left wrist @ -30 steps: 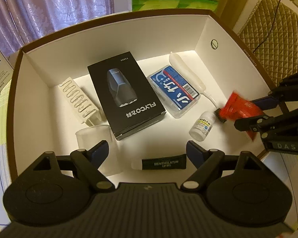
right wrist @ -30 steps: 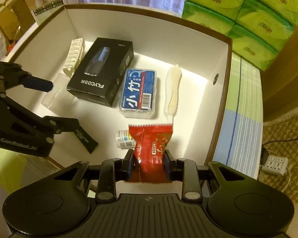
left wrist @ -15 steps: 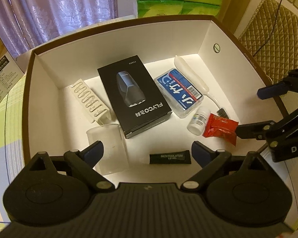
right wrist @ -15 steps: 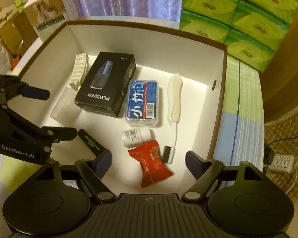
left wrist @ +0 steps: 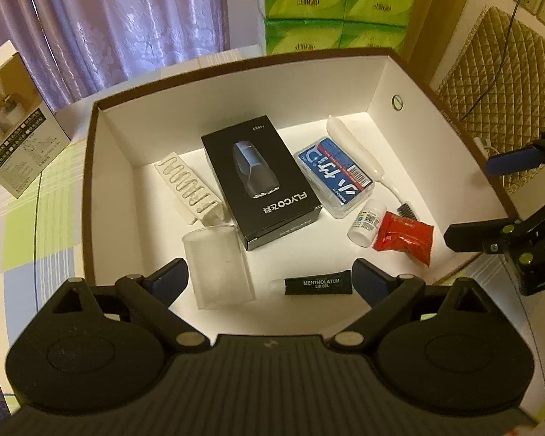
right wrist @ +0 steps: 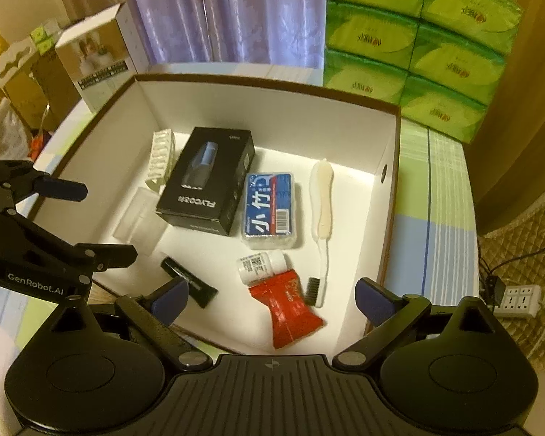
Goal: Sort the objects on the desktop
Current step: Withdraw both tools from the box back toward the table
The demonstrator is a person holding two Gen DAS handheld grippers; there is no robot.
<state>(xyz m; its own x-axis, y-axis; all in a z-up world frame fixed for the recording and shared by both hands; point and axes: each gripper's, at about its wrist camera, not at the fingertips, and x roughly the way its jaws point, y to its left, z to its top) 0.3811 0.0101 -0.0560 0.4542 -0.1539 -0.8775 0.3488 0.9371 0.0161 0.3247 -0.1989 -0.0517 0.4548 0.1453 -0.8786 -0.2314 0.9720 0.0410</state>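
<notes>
While both tongs (right wrist: 270,299) gape empty, red packet (right wrist: 287,309) nears box rim (right wrist: 214,341).

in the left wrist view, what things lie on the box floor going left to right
white ridged tray → clear plastic cup → black FLYCO box → blue-labelled case → small white bottle → red snack packet
</notes>
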